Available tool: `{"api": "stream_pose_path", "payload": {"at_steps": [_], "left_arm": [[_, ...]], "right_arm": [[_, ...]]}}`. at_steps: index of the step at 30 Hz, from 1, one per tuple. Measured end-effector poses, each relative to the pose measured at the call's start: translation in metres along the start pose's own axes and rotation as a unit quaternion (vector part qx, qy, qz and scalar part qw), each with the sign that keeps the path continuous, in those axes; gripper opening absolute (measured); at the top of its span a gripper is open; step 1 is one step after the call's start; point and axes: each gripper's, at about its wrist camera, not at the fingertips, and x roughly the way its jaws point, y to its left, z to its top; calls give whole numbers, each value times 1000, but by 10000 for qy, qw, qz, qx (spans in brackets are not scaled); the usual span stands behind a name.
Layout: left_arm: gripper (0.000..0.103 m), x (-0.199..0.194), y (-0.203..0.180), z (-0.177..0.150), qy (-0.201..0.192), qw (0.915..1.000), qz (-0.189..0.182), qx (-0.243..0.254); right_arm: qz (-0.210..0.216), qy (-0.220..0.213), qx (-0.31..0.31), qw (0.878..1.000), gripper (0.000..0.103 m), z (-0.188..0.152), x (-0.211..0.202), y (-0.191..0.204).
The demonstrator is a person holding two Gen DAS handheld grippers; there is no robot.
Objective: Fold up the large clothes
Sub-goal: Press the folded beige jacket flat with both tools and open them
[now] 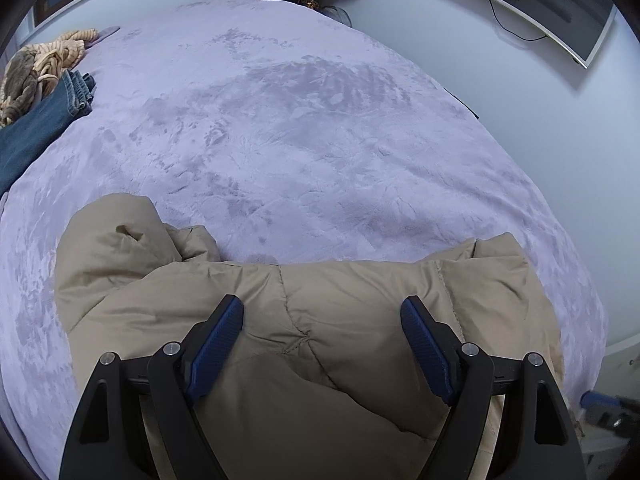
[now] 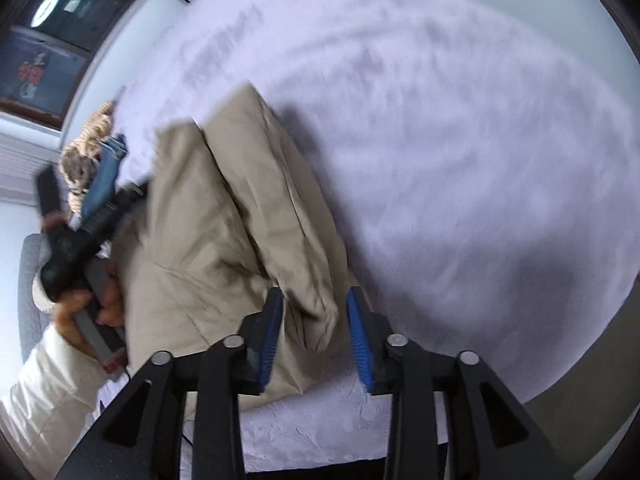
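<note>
The 2 fingers [image 1: 218, 344] of the left gripper [image 1: 322, 312] stand spread wide over the beige padded jacket [image 1: 312, 340], which lies on the near edge of the lilac bed [image 1: 320, 120]. The right gripper [image 2: 314, 320] is part-spread, a jacket fold loose between its pads. Jeans [image 1: 36, 128] lie far left.

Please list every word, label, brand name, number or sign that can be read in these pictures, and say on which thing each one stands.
None can be read.
Window: light shapes show in the glass, too blurred to read.
Jacket: no label visible.
Jeans: no tag visible.
Wall screen: dark, no text.
</note>
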Motion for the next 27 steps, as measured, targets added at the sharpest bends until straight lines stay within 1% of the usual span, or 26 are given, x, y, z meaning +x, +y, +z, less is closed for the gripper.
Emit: {"api": "stream_pose_path", "payload": {"at_steps": [1,2,4,5,7,10,11,12,13,14,15,17,19,20,22,23,25,27], "left_arm": [[82,1,-1,0,1,10000,5,-1],[82,2,-2,1,2,10000,22,9],[82,2,-2,1,2,10000,68,34],[82,2,-2,0,2,10000,82,39],[82,1,-1,-1,2,9999,94,41],[82,-1,-1,-2,-13,9999,135,52],[82,0,-2,-2,-23,9998,176,56],[82,0,-3,-3,-24,9998,203,65],[82,1,-5,-2,-13,9997,237,80],[82,3,-9,-2,0,9995,279,131],[82,4,-13,-3,13,9993,310,201],[82,9,-23,-4,65,9984,415,378],[82,7,-26,-3,123,9976,510,449],[82,3,-25,-2,159,9978,498,402],[82,-11,-19,-2,196,9985,434,260],[82,-24,-14,-4,167,9989,390,187],[82,-46,-5,-13,105,9992,370,118],[82,-68,6,-29,120,9993,366,-21]], "right_arm": [[121,-80,-83,9999,55,8,-5,5],[286,-99,-179,9994,59,18,-6,12],[569,-23,-335,9978,60,37,4,26],[696,49,-386,9968,60,49,16,34],[930,284,-427,9943,61,63,44,50],[1013,643,-155,9927,59,81,89,59],[980,748,-37,9924,36,85,101,57],[814,815,0,9934,22,85,109,54],[642,818,-10,9946,17,82,114,51],[562,804,-58,9952,13,80,116,47],[408,780,-164,9960,11,76,116,44],[208,765,-361,9962,10,69,119,38],[248,802,-308,9960,10,66,121,30],[303,832,-238,9958,11,67,122,27],[318,882,-194,9954,11,69,123,26],[291,893,-253,9953,11,69,124,27],[265,908,-363,9949,11,70,126,30],[300,926,-364,9946,11,71,126,29]]}}
